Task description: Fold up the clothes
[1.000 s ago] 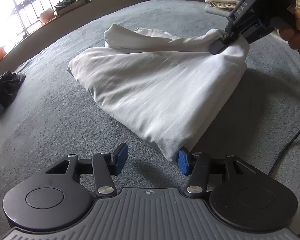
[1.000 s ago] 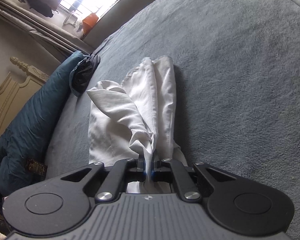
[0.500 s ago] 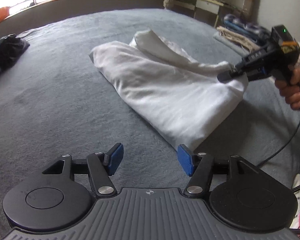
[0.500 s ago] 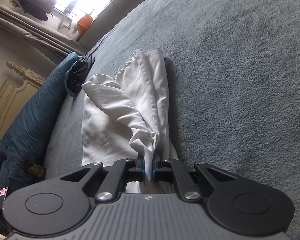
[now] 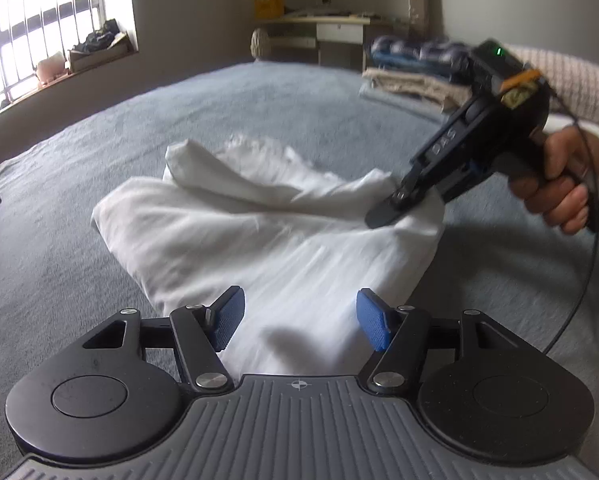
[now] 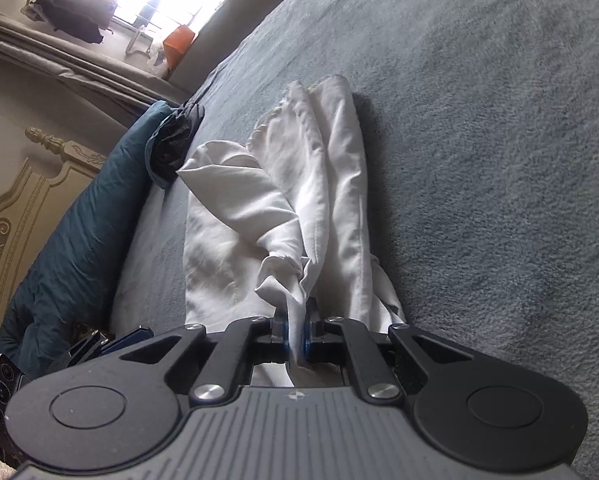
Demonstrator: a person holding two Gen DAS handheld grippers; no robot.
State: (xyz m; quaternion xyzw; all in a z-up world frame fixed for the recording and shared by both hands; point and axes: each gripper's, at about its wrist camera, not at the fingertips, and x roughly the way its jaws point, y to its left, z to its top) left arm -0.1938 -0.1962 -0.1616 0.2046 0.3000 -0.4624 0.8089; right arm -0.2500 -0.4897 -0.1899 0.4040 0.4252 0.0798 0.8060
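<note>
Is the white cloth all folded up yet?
Not yet. Done: the white cloth lies bunched and partly doubled over on the grey bed. In hand: the right claw pinches one corner, while the left claw, just opened wider, holds nothing. Left: grabbing another corner, then folding it flat.

Blown-out daylight from barred window [image 5: 39, 36]; soft shadows on grey blanket [image 5: 79, 280]; motion blur, bowed fisheye edges.

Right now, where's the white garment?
The white garment lies mid-bed on the grey blanket. In the left wrist view its near edge sits under the open left gripper; the right gripper pinches its right-hand corner.
</note>
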